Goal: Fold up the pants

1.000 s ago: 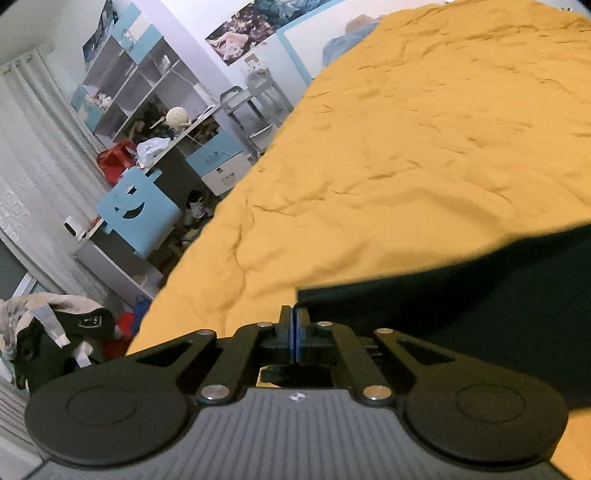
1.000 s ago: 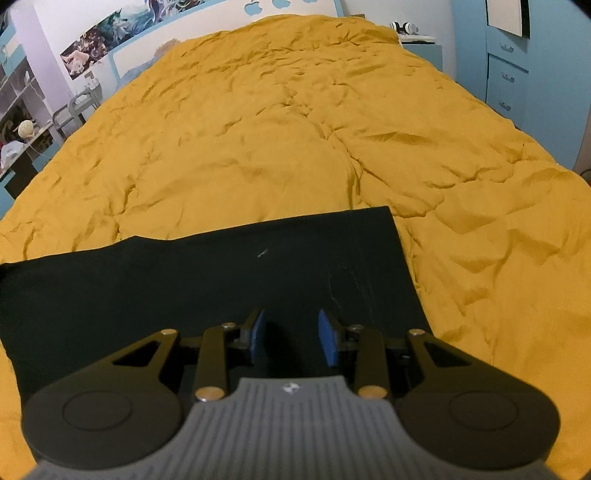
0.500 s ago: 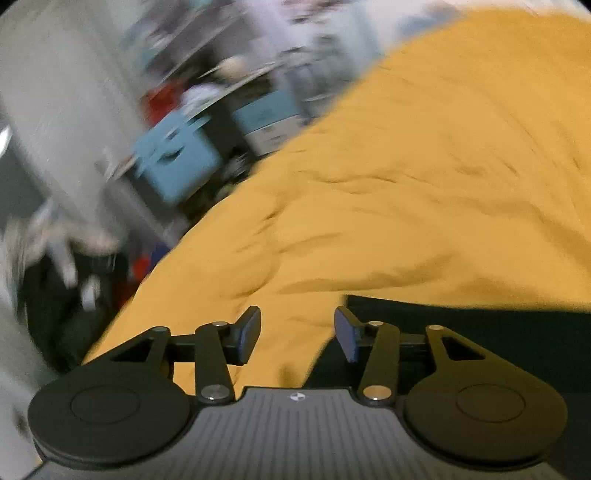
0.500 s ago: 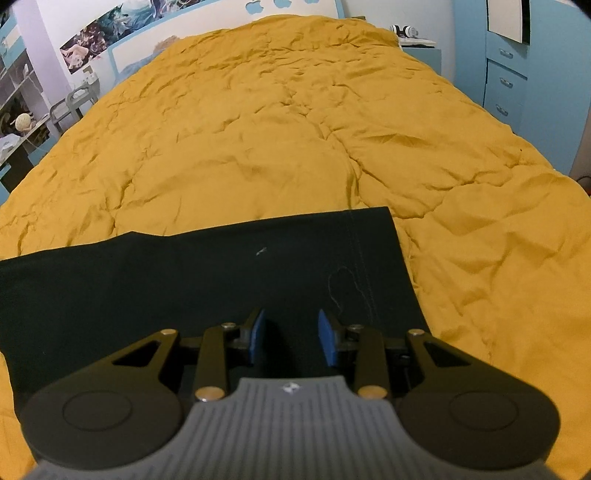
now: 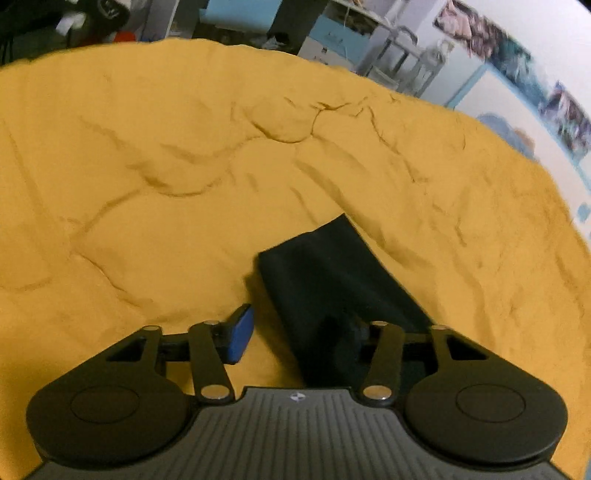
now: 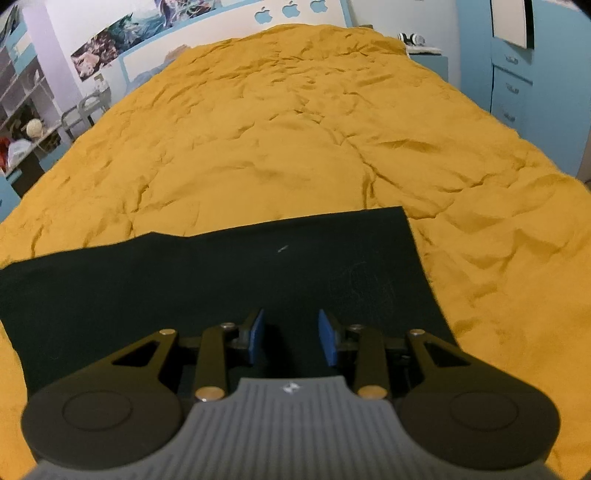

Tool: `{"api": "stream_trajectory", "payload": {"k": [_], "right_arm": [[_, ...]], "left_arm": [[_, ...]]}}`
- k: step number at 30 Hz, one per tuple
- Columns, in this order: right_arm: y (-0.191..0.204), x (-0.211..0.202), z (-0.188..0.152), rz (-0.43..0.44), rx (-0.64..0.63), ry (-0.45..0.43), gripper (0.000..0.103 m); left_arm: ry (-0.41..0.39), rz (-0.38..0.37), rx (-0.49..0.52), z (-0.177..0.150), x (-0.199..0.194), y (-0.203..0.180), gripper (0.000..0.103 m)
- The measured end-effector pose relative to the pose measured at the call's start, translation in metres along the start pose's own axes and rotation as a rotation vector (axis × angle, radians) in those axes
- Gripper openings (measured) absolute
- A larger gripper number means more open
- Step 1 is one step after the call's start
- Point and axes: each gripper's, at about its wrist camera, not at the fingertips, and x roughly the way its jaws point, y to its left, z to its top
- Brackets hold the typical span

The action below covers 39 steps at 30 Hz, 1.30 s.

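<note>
The black pants (image 6: 229,273) lie flat on the yellow bedspread (image 6: 295,129), spread as a wide dark panel. My right gripper (image 6: 291,341) is open, hovering just above the pants near their right end. In the left wrist view a narrow end of the pants (image 5: 332,273) runs in between my fingers. My left gripper (image 5: 295,338) is open around this end; its left blue pad (image 5: 240,334) shows, the right fingertip is hidden behind the black cloth.
The bedspread (image 5: 184,166) fills most of the left view. Shelves and cluttered furniture (image 6: 26,122) stand left of the bed, a blue cabinet (image 6: 517,85) and a nightstand (image 6: 424,51) to the right. A white headboard (image 6: 258,18) is at the far end.
My left gripper was shut on the pants' edge, has opened and swung round to face the pants' narrow end. The right gripper has stayed open over the pants.
</note>
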Motion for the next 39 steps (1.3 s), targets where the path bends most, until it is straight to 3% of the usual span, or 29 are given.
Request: {"api": "stream_trajectory", "payload": {"k": [1,2,3,9,14,19,25,32,36,39], "right_arm": [[-0.001,-0.002,0.0,-0.003,0.003,-0.001,0.03],[-0.003,-0.004,-0.001,-0.003,0.01,-0.002,0.03],[-0.004,-0.006,-0.001,-0.001,0.018,-0.004,0.03],[-0.007,-0.016,-0.006,0.049,0.038,-0.025,0.03],[-0.007,-0.024,-0.015,0.143,0.077,-0.021,0.03],[0.003,-0.029,-0.022,0.171,0.034,0.017,0.03],[0.002,-0.04,-0.023,0.27,0.073,0.019,0.033],[-0.008,-0.059,-0.033,0.338,0.11,0.0,0.034],[-0.015,-0.061,-0.044,0.358,0.137,0.019,0.034],[-0.018,-0.06,-0.052,0.372,0.151,0.036,0.035]], "left_arm": [[-0.007,-0.023,-0.017,-0.001,0.0,0.001,0.019],[-0.009,-0.04,-0.028,-0.002,-0.002,0.0,0.007],[-0.021,-0.048,-0.032,-0.003,-0.006,-0.002,0.004],[-0.171,-0.158,0.123,-0.008,-0.075,-0.06,0.004],[-0.28,-0.247,0.343,-0.047,-0.158,-0.144,0.004],[-0.355,-0.265,0.557,-0.119,-0.216,-0.225,0.004],[-0.394,-0.244,0.881,-0.235,-0.243,-0.306,0.004],[-0.339,-0.293,1.244,-0.389,-0.231,-0.338,0.004],[-0.191,-0.314,1.411,-0.457,-0.208,-0.327,0.004],[-0.048,-0.325,1.508,-0.486,-0.191,-0.312,0.004]]}}
